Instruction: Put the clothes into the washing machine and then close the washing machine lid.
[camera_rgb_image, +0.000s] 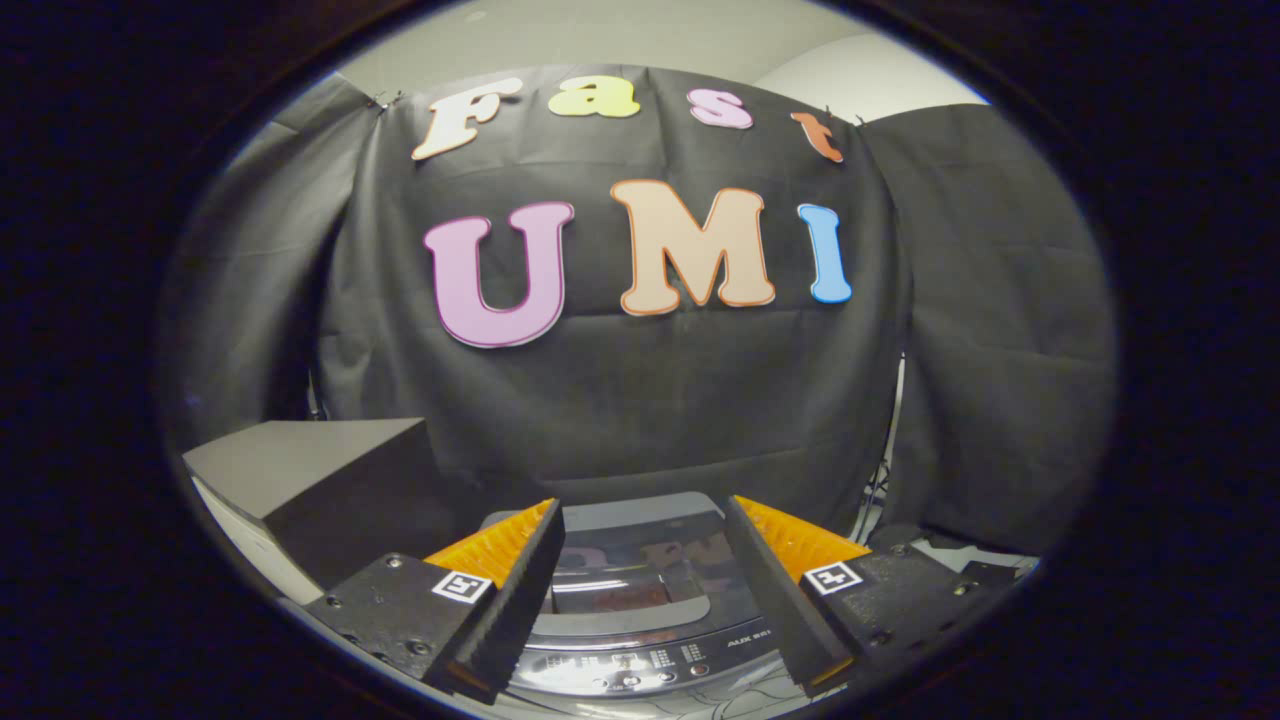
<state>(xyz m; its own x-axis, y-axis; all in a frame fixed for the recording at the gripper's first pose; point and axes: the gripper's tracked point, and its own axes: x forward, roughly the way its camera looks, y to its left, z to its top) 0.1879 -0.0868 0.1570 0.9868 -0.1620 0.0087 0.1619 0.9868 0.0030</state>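
Glossy grey plastic and a dark glass lid (630, 585) fill our view between the fingers: our gripper (640, 590) hangs level above the washing machine (640, 665), spread wide and holding nothing. We see the lid lying flat, closed. Left of the fingers stands a dark box (320, 480).
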